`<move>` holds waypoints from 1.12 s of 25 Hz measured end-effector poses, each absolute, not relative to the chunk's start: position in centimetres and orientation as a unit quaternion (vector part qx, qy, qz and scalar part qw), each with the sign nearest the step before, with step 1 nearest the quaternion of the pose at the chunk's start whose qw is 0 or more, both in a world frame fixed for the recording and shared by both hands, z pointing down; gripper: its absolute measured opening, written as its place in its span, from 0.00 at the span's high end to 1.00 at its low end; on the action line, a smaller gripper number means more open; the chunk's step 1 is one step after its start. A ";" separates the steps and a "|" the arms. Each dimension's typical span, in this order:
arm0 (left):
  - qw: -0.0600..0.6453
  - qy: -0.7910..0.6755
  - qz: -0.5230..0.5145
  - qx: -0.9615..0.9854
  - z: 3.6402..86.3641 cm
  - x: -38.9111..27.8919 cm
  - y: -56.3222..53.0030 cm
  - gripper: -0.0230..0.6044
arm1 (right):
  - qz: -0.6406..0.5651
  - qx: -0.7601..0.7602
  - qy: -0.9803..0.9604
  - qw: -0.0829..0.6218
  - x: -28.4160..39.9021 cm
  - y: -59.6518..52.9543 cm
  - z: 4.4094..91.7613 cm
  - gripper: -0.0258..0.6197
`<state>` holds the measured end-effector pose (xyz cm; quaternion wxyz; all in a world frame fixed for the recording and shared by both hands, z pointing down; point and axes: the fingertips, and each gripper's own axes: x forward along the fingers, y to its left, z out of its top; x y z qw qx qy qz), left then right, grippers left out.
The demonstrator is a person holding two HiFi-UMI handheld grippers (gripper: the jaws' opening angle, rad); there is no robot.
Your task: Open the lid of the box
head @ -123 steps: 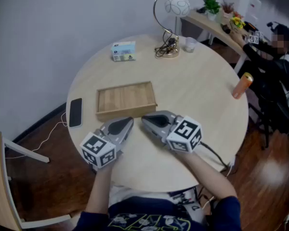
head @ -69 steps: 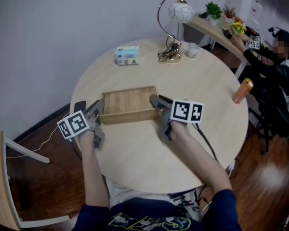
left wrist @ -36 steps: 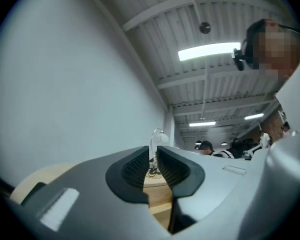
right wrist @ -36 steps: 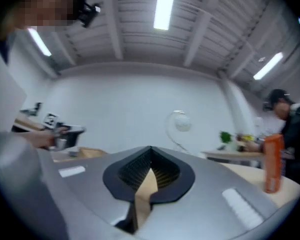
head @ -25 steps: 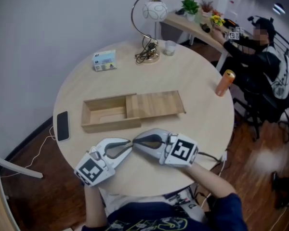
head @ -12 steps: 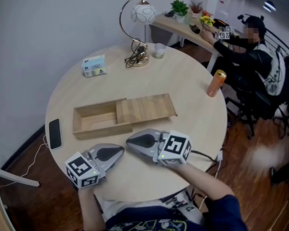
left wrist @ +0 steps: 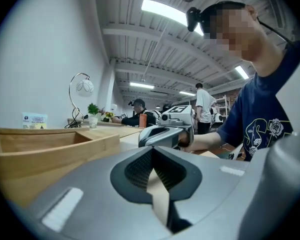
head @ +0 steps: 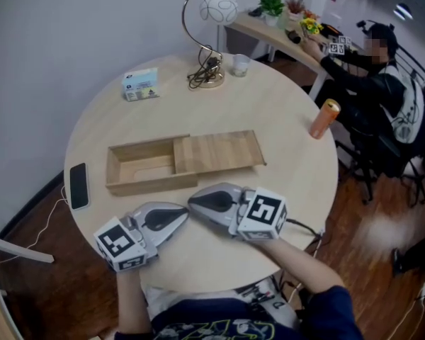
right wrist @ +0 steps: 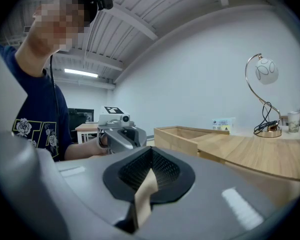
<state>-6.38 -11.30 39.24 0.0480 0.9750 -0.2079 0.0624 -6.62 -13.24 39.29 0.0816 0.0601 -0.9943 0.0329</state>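
The wooden box (head: 140, 167) lies in the middle of the round table (head: 290, 168). Its sliding lid (head: 218, 151) is pushed about halfway out to the right, so the left half of the box stands uncovered and bare inside. My left gripper (head: 185, 213) and right gripper (head: 192, 202) rest near the table's front edge, tips pointing at each other and almost touching. Both are shut with nothing in them, and neither touches the box. In the left gripper view the box (left wrist: 40, 146) sits at the left. In the right gripper view the lid (right wrist: 250, 154) stretches off to the right.
A black phone (head: 78, 185) lies left of the box. At the back stand a small carton (head: 140, 85), a lamp (head: 211, 20) and a glass (head: 241, 64). An orange can (head: 324, 119) stands at the right edge. A person (head: 372, 69) sits at a side desk beyond.
The lid, shut at first, has slid to the right and the box is half uncovered. Both grippers have come back from the box's ends to the front edge. Little has moved in the last second.
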 end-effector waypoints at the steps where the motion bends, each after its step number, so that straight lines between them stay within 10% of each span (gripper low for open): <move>1: 0.050 -0.209 0.063 0.975 39.2 -6.4 -11.3 0.96 | 0.033 0.060 -0.994 0.082 -6.6 -13.2 39.3 0.95; 28: 0.053 -0.211 0.062 0.974 39.1 -6.4 -11.1 0.96 | 0.037 0.060 -0.994 0.083 -6.8 -13.1 39.1 0.95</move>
